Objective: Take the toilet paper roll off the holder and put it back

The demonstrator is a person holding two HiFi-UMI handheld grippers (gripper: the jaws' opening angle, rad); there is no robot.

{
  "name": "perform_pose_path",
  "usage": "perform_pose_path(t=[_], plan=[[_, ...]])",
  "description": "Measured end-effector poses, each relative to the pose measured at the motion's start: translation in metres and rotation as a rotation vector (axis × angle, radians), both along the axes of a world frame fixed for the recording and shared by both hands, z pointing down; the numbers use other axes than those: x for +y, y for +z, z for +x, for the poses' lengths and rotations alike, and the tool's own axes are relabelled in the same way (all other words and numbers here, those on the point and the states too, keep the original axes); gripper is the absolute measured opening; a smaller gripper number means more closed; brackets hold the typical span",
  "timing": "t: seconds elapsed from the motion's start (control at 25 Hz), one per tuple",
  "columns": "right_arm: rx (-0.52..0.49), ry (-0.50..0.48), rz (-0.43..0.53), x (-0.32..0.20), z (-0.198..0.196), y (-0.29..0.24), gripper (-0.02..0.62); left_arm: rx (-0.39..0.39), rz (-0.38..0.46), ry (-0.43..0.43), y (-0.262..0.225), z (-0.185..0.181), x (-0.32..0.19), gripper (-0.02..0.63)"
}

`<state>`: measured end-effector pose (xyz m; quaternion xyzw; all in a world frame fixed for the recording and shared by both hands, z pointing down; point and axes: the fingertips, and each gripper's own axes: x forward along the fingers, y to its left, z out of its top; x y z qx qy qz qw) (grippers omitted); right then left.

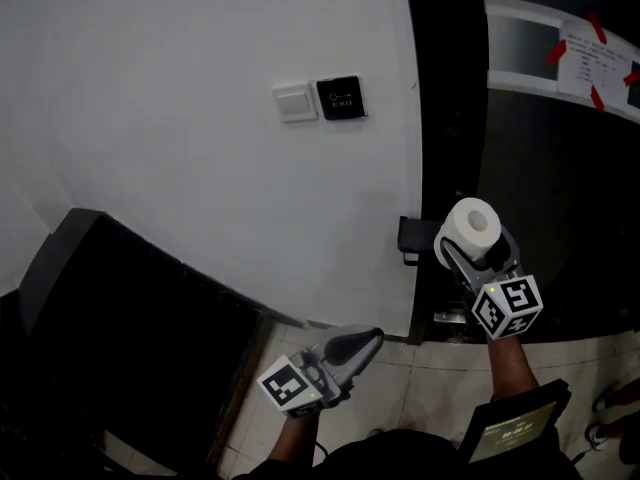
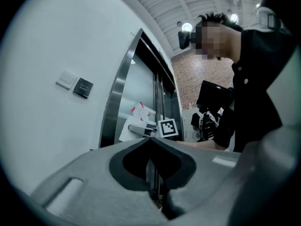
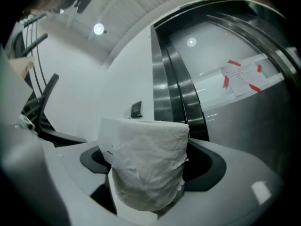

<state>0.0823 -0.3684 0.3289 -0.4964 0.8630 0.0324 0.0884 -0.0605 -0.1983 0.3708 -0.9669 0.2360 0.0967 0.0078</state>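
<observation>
A white toilet paper roll [image 1: 472, 226] stands upright between the jaws of my right gripper [image 1: 478, 242], which is shut on it. In the right gripper view the roll [image 3: 146, 159] fills the gap and both pads press its sides. The roll hangs just right of a black holder bracket [image 1: 413, 240] on the wall's edge beside the dark door frame. My left gripper [image 1: 368, 340] is low near the floor, left of the right one. Its jaws [image 2: 149, 141] are shut with nothing between them.
A white switch [image 1: 294, 101] and a black EXIT button [image 1: 340, 98] sit on the white wall. A dark steel door [image 1: 450, 118] carries a notice [image 1: 592, 63] taped in red. A black sloped panel [image 1: 130, 318] stands at the lower left above the tiled floor [image 1: 425, 388].
</observation>
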Motion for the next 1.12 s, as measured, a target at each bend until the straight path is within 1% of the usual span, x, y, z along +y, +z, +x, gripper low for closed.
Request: perform_pose_path(t=[0.08, 0.16, 0.24, 0.4, 0.52, 0.6, 0.76, 0.92, 1.04, 1.12], plan=[[-0.090, -0.061, 0.029, 0.039, 0.007, -0.002, 0.437, 0.002, -0.003, 0.036, 0.000, 0.010, 0.001, 0.002], [-0.133, -0.074, 0.033, 0.069, 0.017, 0.010, 0.437, 0.000, -0.008, 0.082, 0.002, 0.022, 0.003, 0.002], [-0.141, -0.057, 0.010, 0.089, 0.027, 0.025, 0.437, -0.012, -0.012, 0.121, 0.004, 0.035, 0.005, 0.002], [-0.116, -0.038, -0.008, 0.119, 0.041, 0.044, 0.437, -0.030, -0.020, 0.182, 0.009, 0.061, 0.012, 0.002], [-0.120, -0.020, -0.003, 0.127, 0.046, 0.047, 0.437, -0.020, -0.013, 0.219, 0.008, 0.071, 0.011, 0.002], [-0.112, -0.005, 0.004, 0.129, 0.048, 0.047, 0.437, -0.018, -0.008, 0.228, 0.007, 0.074, 0.010, 0.002], [-0.114, 0.003, 0.014, 0.132, 0.049, 0.045, 0.437, -0.013, -0.009, 0.227, 0.005, 0.074, 0.010, 0.002], [-0.120, -0.008, 0.010, 0.129, 0.045, 0.045, 0.437, -0.036, 0.002, 0.221, 0.008, 0.072, 0.009, 0.002], [-0.122, -0.014, 0.007, 0.128, 0.043, 0.045, 0.437, 0.029, -0.006, 0.229, 0.000, 0.069, 0.008, 0.002], [-0.122, -0.018, 0.005, 0.129, 0.041, 0.045, 0.437, 0.030, 0.000, 0.233, 0.000, 0.069, 0.010, 0.002]])
